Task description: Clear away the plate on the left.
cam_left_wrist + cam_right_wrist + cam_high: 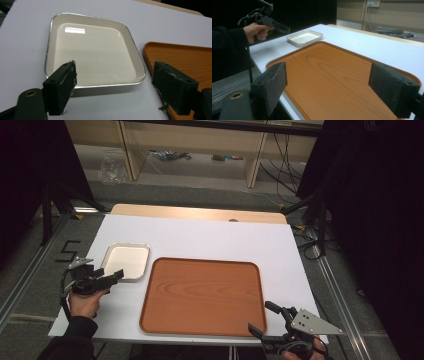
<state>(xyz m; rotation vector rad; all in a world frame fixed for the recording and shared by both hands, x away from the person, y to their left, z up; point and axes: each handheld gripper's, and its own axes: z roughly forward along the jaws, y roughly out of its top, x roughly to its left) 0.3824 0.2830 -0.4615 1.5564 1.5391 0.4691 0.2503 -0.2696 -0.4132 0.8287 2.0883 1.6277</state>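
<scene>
Inspecting the layout: the left gripper (102, 281) hovers at the table's (210, 237) left edge, jaws wide and empty, aimed at the near-left corner of the dish (126, 261). The dish lies flat near that edge, just beside the tray's (202, 296) far-left corner but apart from it. The right gripper (265, 319) sits at the tray's near-right corner by the table's near edge, jaws wide, holding nothing.

Risks, as judgement:
- The dish rim is low and thin; jaws closing on it from above could slide off the slick edge or tip the dish.
- A sideways push could knock the dish (93, 50) against the tray (185, 57), the gap being small.
- The right gripper, closing on the tray's shallow lip, could lever the broad tray up at one corner and swing it into the dish or off the table's near edge.

Materials and shapes:
- Dish: squarish, rounded corners, glossy off-white inside, bright metallic rim, shallow sloping walls. Hard and smooth.
- Tray (332, 75): large rounded rectangle, orange-brown wood grain, low raised lip, satin surface.
- Table: flat matte white top, with a pale wood strip at the far edge.
- Jaw pads: black, rough, frayed at the edges.
</scene>
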